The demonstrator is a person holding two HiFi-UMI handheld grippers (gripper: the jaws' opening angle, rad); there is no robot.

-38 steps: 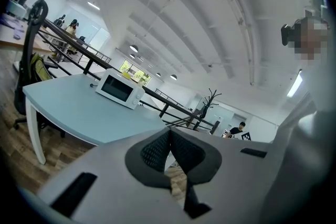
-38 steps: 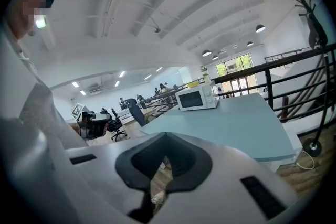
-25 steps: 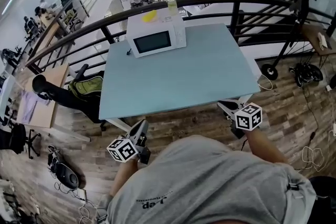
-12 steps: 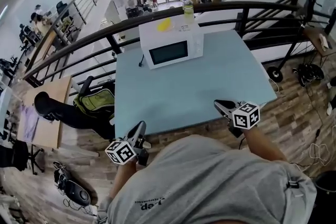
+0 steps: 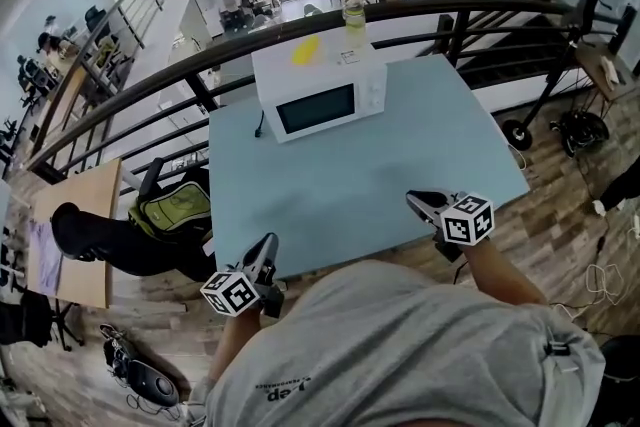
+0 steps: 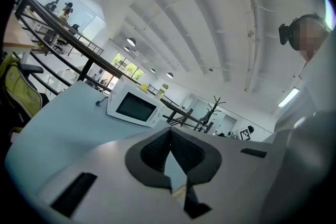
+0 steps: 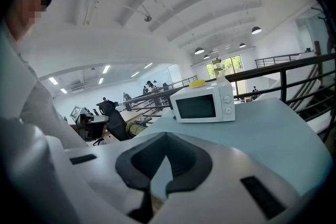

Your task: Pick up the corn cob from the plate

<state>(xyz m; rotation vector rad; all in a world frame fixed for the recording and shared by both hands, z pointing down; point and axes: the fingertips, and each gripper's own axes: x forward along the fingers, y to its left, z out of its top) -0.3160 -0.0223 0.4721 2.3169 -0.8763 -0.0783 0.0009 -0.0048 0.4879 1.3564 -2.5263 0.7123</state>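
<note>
table [image 5: 420, 135]: one counted;
microwave [image 5: 318, 107]: one counted;
bottle [image 5: 353, 15]: one counted;
grippers: two counted, left gripper [image 5: 268, 245], right gripper [image 5: 415, 200]

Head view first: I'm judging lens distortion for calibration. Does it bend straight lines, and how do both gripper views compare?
Head view: strong fisheye, the railing bows into an arc and the table edges curve. Left gripper view: dark rounded corners, microwave tilted but sharp. Right gripper view: same dark corners, microwave level and sharp.

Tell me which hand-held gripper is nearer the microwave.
Right. The right hand-held gripper is over the table's near edge, right of the microwave; the left hand-held gripper is farther back, at the table's near left corner.
</note>
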